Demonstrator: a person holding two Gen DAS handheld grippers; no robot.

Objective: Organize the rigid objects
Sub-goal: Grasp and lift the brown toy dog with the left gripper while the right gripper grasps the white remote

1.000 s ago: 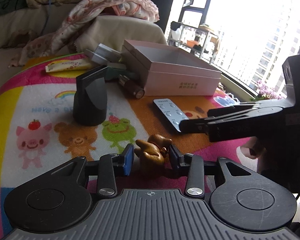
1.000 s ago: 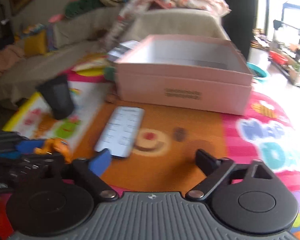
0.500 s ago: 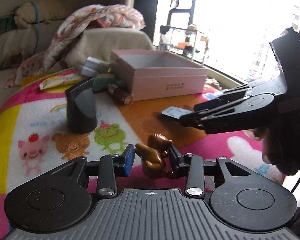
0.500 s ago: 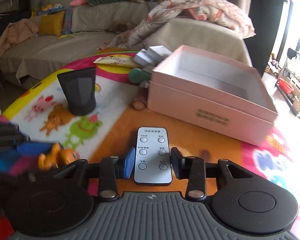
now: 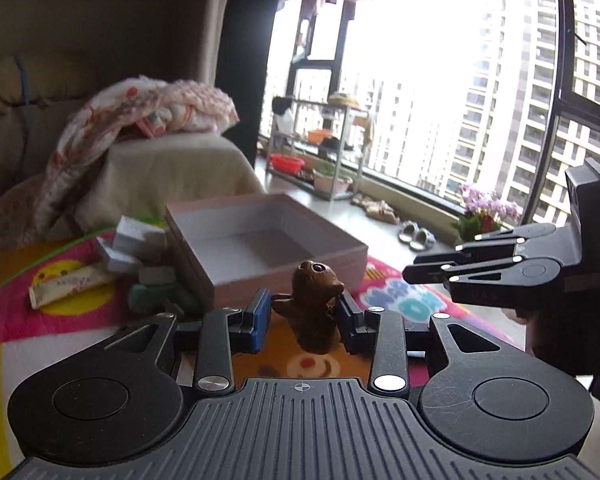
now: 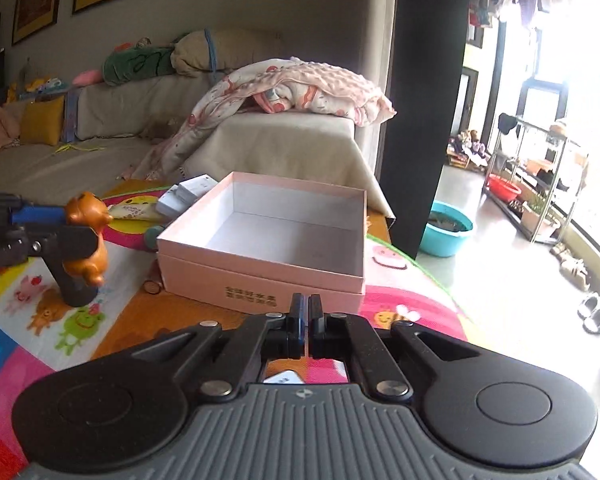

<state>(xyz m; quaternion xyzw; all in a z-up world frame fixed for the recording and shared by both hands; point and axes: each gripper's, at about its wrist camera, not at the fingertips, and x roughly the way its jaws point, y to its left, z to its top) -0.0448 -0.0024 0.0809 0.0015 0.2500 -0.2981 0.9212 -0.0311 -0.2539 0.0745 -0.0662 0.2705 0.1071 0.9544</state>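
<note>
Bear figurine (image 5: 314, 304) pinched btwn left gripper (image 5: 303, 319) pads, held up in the air in front of the open pink box (image 6: 268, 240) on the mat (image 6: 40, 340). Right gripper (image 6: 304, 320) just clamped down on the remote (image 6: 283, 378), only its white corner peeks out under the fingers.

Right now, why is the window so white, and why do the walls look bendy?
Left wrist view: daylight overexposes the window, while the brown bear figurine in the left gripper stays sharp. Right wrist view: glare whitens the floor at right; the fisheye lens bows straight lines near the edges, like the dark pillar.
</note>
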